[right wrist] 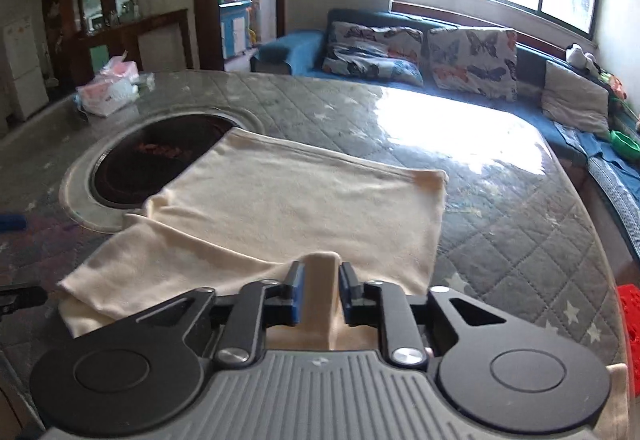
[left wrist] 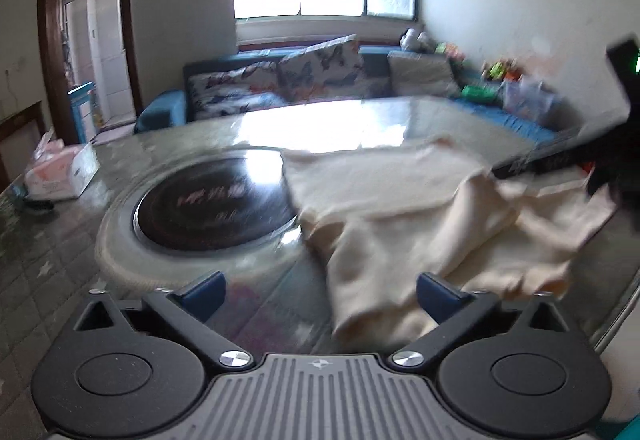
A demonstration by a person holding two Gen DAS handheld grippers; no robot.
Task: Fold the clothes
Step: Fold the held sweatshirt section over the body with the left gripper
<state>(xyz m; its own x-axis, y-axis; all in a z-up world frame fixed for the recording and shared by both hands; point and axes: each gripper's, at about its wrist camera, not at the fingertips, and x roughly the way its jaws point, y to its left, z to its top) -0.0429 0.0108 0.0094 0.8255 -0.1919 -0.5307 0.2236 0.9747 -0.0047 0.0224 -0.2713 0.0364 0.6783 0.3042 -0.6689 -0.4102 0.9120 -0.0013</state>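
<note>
- Left wrist view: left gripper point(left wrist: 320, 294), jaws wide apart and empty, sits at lower centre; the cream cloth point(left wrist: 404, 216) lies rumpled on the table point(left wrist: 80, 240), centre right.
- Right wrist view: right gripper point(right wrist: 319, 290), jaws clamped on a cloth fold, lower centre; cloth point(right wrist: 288, 200) spreads mid-frame, overlapping the black round inset point(right wrist: 132, 164).

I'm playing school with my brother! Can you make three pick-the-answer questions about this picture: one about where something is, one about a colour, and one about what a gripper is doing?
1. Where is the tissue box?
A. on the table
B. on the sofa
C. on the floor

2. What colour is the cloth?
A. red
B. cream
C. black

3. What is the right gripper doing?
A. pinching the cloth
B. hanging open
C. holding a cushion

Answers: 1 A, it sits at the table's far edge. 2 B, pale cream all over. 3 A, a cloth fold stands between its blue pads; the left gripper is open.
</note>
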